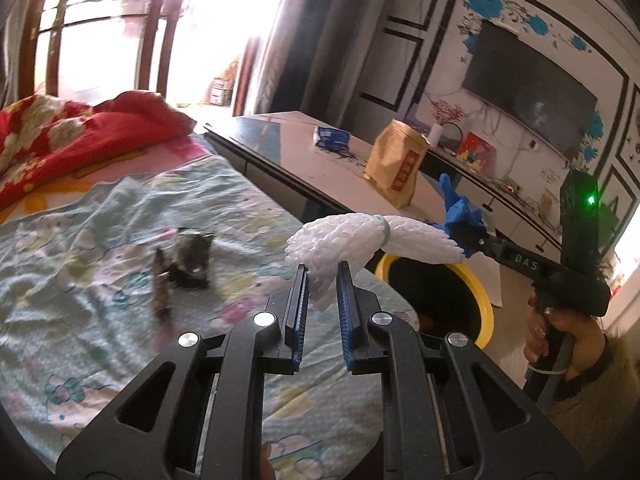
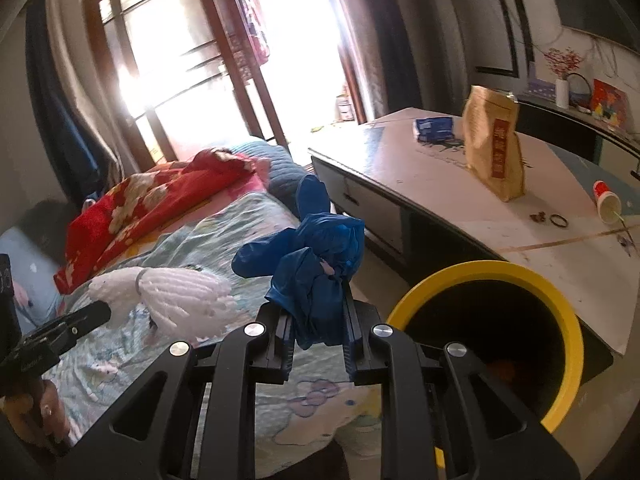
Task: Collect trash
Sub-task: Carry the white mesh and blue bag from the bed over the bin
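The left gripper (image 1: 323, 280) clamps white foam netting (image 1: 360, 240). The right gripper (image 2: 318, 320) grips a crumpled blue glove (image 2: 316, 256) beside the yellow-rimmed bin (image 2: 568, 320)

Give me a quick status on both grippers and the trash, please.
Left gripper shut on white foam net. Right gripper shut on blue glove. Yellow-rimmed bin open beside the bed, path clear. Dark scraps remain on bedsheet.
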A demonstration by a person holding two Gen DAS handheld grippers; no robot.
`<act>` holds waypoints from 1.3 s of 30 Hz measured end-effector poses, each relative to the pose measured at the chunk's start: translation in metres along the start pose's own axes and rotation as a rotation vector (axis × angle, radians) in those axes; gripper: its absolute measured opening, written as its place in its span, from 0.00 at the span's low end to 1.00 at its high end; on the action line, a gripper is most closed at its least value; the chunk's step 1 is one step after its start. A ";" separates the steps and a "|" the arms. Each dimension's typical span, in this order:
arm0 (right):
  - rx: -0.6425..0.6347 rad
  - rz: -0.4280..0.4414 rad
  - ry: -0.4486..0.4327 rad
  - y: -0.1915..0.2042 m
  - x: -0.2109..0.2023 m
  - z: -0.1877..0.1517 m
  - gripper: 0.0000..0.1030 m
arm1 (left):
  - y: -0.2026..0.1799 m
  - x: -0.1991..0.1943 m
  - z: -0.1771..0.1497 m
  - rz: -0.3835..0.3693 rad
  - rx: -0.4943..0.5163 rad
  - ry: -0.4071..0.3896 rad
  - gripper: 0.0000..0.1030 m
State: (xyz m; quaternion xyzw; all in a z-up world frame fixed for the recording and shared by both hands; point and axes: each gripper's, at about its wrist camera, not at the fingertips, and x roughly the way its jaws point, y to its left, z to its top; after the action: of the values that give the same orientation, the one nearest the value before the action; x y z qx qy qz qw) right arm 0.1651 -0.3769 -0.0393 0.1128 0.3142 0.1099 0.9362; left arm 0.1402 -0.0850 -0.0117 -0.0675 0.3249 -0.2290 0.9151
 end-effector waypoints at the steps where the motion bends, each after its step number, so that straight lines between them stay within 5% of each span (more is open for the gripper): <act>1: 0.006 -0.006 -0.003 -0.003 -0.001 0.000 0.18 | -0.004 0.003 0.000 -0.005 0.007 0.003 0.09; 18: 0.122 -0.114 -0.041 -0.068 -0.018 0.000 0.18 | -0.064 0.057 -0.005 -0.069 0.168 0.086 0.09; 39: 0.246 -0.211 0.020 -0.135 -0.007 -0.025 0.20 | -0.131 0.139 -0.029 -0.120 0.355 0.216 0.09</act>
State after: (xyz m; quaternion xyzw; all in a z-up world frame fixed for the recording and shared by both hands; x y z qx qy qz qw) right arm 0.1625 -0.5035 -0.0927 0.1921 0.3447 -0.0272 0.9184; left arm 0.1678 -0.2642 -0.0772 0.1005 0.3712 -0.3429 0.8571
